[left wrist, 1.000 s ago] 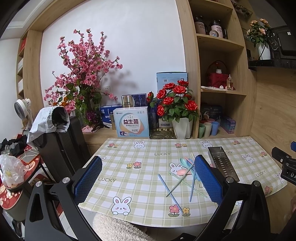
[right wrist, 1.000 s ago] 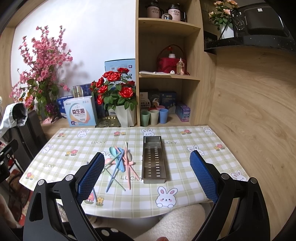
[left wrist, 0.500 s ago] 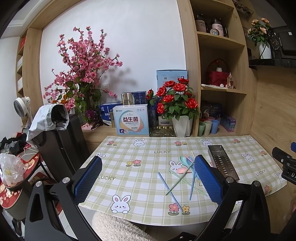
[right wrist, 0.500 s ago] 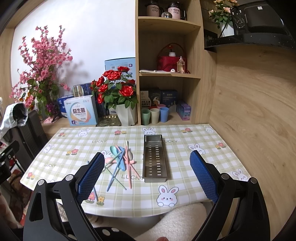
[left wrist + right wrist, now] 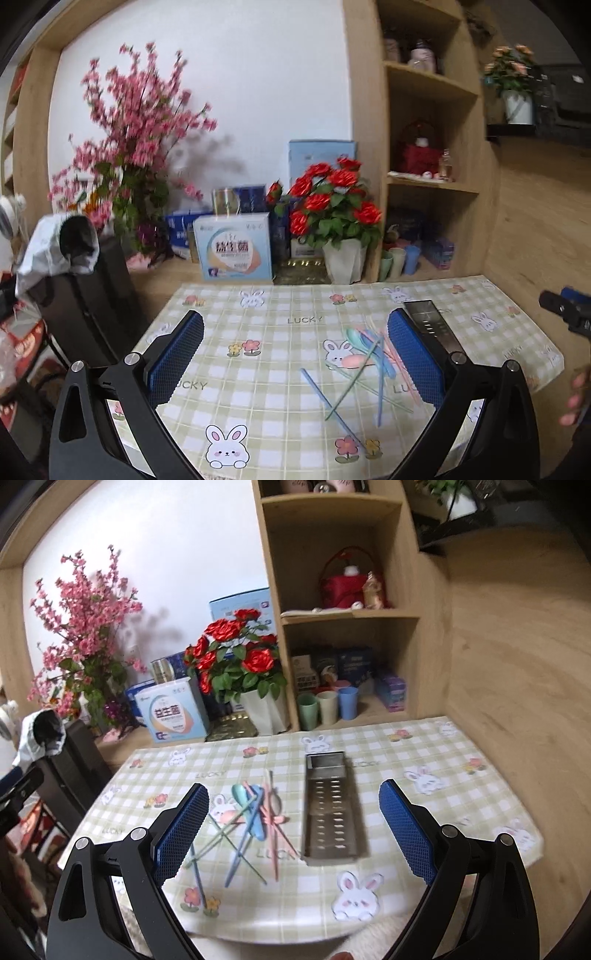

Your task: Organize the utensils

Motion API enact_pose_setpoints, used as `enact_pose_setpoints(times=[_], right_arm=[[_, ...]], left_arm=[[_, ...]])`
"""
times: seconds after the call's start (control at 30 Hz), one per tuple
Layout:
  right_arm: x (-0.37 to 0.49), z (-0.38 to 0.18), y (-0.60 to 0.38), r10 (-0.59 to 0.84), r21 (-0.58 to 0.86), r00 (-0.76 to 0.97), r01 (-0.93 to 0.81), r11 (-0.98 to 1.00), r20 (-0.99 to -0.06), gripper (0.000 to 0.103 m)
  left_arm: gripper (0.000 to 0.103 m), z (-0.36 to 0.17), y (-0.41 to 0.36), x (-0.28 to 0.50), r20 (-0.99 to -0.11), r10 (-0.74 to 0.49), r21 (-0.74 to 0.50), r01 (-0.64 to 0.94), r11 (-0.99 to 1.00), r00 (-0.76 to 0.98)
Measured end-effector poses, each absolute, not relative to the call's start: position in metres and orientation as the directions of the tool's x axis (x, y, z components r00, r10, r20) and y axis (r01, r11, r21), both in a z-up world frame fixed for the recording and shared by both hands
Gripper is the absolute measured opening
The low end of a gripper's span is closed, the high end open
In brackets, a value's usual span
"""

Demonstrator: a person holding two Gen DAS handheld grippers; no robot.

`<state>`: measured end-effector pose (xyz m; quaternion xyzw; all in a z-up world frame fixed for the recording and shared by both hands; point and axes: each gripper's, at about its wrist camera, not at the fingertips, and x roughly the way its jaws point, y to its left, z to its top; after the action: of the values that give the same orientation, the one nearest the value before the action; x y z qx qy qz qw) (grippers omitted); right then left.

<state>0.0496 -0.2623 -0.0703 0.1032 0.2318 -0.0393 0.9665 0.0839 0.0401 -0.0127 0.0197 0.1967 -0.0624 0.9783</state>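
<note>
Both claws hovering above near edge of surface (image 5: 424, 746), holding nothing: left claw (image 5: 295, 354) spread wide, right claw (image 5: 295, 823) likewise. Utensils (image 5: 251, 819) lying in crossed heap, just left of steel tray (image 5: 332, 812), not touching.

Utensils beside the tray on the table

On the table (image 5: 406, 746), the utensil pile (image 5: 251, 819) lies at 9 o'clock of the metal tray (image 5: 330, 808), just beside it. At 12 o'clock behind them stand the rose pot (image 5: 264, 709), a box (image 5: 171, 716) and three cups (image 5: 327, 707).
</note>
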Motion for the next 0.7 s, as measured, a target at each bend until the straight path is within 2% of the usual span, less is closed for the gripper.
enact_pose_setpoints(times=[0.2, 0.3, 0.43, 0.57, 0.7], right_arm=[[0.106, -0.098, -0.267, 0.007, 0.218, 0.890, 0.104, 0.970, -0.456, 0.090], [0.135, -0.111, -0.263, 0.038, 0.224, 0.879, 0.079, 0.971, -0.475, 0.090], [0.163, -0.132, -0.251, 0.002, 0.169, 0.848, 0.104, 0.980, -0.530, 0.090], [0.174, -0.159, -0.250, 0.029, 0.196, 0.814, 0.105, 0.975, -0.580, 0.090], [0.181, -0.184, -0.257, 0.049, 0.228, 0.780, 0.122, 0.966, -0.624, 0.090]], left_arm=[[0.098, -0.041, 0.049, 0.137, -0.481, -0.021, -0.016, 0.015, 1.000, 0.876], [0.098, -0.063, 0.050, 0.155, -0.518, -0.045, -0.048, 0.024, 0.999, 0.854], [0.098, -0.099, 0.049, 0.177, -0.588, -0.115, -0.109, 0.063, 0.992, 0.800], [0.097, -0.122, 0.037, 0.187, -0.612, -0.128, -0.054, 0.121, 0.991, 0.780], [0.094, -0.143, 0.017, 0.209, -0.650, -0.205, -0.032, 0.243, 0.970, 0.732]])
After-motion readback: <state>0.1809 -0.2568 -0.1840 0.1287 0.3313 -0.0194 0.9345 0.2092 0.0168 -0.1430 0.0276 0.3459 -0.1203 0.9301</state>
